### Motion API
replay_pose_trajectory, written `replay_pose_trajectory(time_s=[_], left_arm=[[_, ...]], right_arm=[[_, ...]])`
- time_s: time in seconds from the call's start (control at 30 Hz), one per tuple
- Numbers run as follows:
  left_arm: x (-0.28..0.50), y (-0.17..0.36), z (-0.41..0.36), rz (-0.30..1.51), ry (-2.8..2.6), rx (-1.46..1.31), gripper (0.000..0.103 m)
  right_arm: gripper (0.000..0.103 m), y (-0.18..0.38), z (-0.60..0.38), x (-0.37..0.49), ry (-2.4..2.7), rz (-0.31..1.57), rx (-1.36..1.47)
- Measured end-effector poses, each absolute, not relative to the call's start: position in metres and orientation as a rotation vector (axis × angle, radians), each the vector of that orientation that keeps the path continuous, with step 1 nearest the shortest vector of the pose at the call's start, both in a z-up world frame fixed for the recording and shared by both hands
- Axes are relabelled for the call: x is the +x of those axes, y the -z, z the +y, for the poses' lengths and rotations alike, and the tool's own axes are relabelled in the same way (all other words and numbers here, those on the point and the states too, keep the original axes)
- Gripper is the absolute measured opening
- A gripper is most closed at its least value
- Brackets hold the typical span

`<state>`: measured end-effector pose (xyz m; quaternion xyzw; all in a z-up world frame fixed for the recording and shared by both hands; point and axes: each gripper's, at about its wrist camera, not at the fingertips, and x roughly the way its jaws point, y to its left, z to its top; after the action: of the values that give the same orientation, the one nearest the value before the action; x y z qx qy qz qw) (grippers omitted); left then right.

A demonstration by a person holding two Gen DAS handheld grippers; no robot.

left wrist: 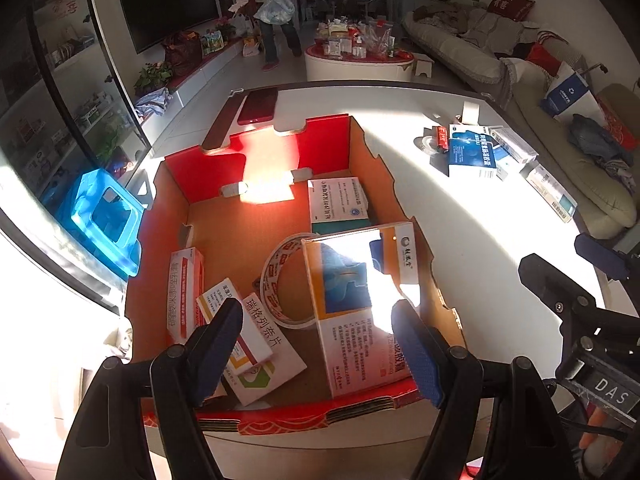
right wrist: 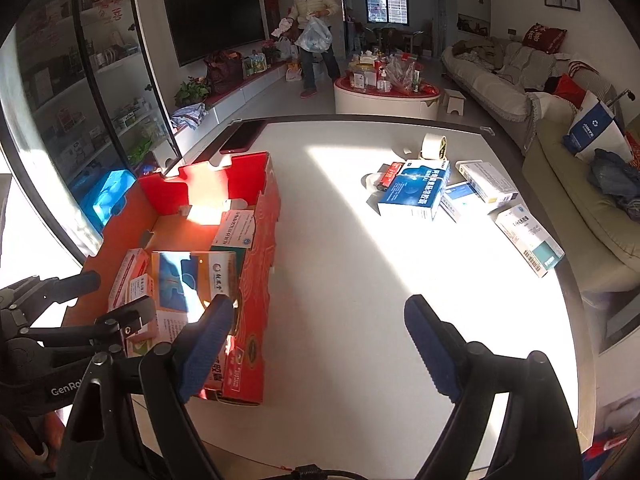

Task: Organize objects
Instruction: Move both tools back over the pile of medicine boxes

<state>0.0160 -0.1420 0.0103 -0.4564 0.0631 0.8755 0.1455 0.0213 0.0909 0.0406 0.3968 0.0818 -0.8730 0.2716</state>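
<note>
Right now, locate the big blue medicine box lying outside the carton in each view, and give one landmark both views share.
Left wrist view: the blue medicine box lies upper right, on the white table, right of the red carton.
Right wrist view: the blue medicine box lies right of centre, in the sunlit patch.
Shared landmark: the tape roll just behind it.

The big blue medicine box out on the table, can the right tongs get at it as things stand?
Probably yes. The right tongs are open and empty, and only bare table lies between them and the blue medicine box, which sits on top of the pile.
</note>
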Motion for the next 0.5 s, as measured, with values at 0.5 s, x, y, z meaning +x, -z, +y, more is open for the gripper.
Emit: replay_pose_trajectory(time_s=[0.5], left_arm=[[0.004,-0.036,0.027,0.263,-2.351,-1.285,0.086]], right_arm=[[0.087,-0.03,0.25,-0.09,2.602,0.042,1.181]])
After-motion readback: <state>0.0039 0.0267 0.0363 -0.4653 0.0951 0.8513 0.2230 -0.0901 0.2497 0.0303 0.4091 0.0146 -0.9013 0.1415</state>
